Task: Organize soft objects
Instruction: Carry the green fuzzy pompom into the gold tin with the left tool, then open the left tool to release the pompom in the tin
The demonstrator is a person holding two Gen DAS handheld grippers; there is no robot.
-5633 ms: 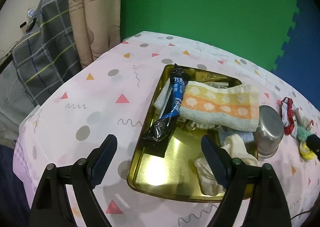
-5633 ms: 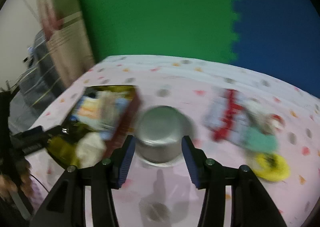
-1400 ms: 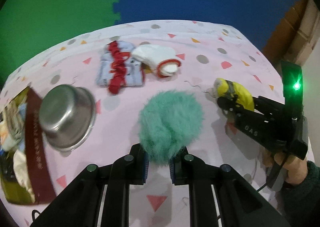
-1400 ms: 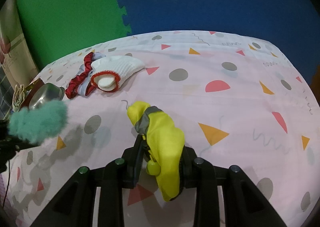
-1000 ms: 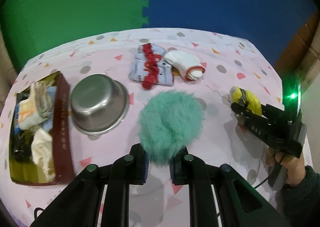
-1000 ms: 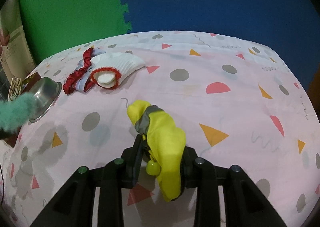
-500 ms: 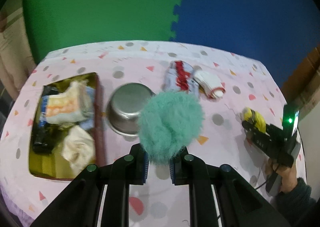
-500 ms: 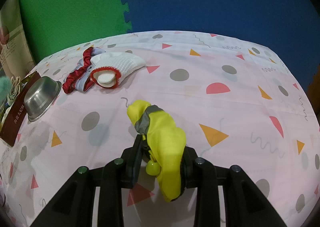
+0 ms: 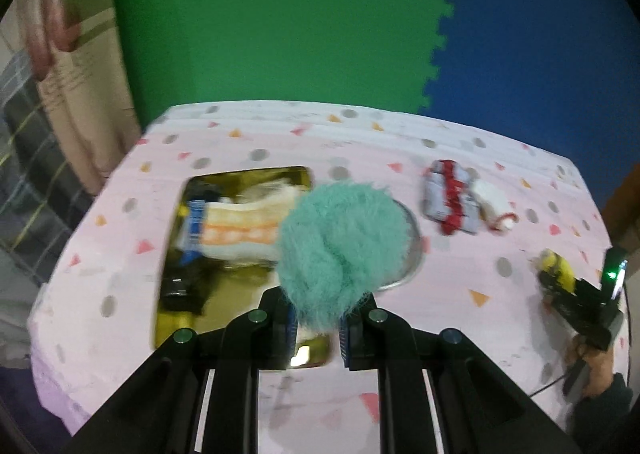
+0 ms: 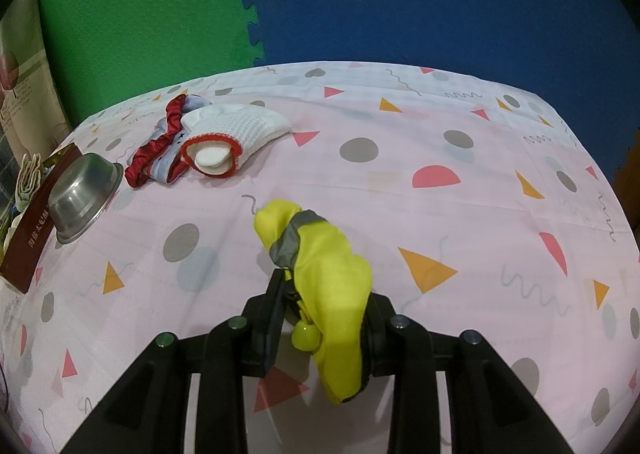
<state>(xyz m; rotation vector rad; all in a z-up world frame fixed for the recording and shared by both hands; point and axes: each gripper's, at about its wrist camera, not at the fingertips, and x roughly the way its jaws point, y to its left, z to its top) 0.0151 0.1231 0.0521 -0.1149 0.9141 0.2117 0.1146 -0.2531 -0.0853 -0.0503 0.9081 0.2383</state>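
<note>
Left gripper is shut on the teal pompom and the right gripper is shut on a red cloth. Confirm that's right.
Not quite. The left gripper is shut on the teal pompom, but the right gripper is shut on a yellow cloth, not a red one. The right wrist view shows this; the red-trimmed cloth lies untouched on the table.

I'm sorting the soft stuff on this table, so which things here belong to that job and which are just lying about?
Part of the job:
- fluffy teal pom-pom, held in the left gripper
- yellow fabric pouch, held in the right gripper
- white knitted sock with red trim
- red-ruffled grey cloth
- gold tray holding towels

Lying about:
- steel bowl
- patterned tablecloth
</note>
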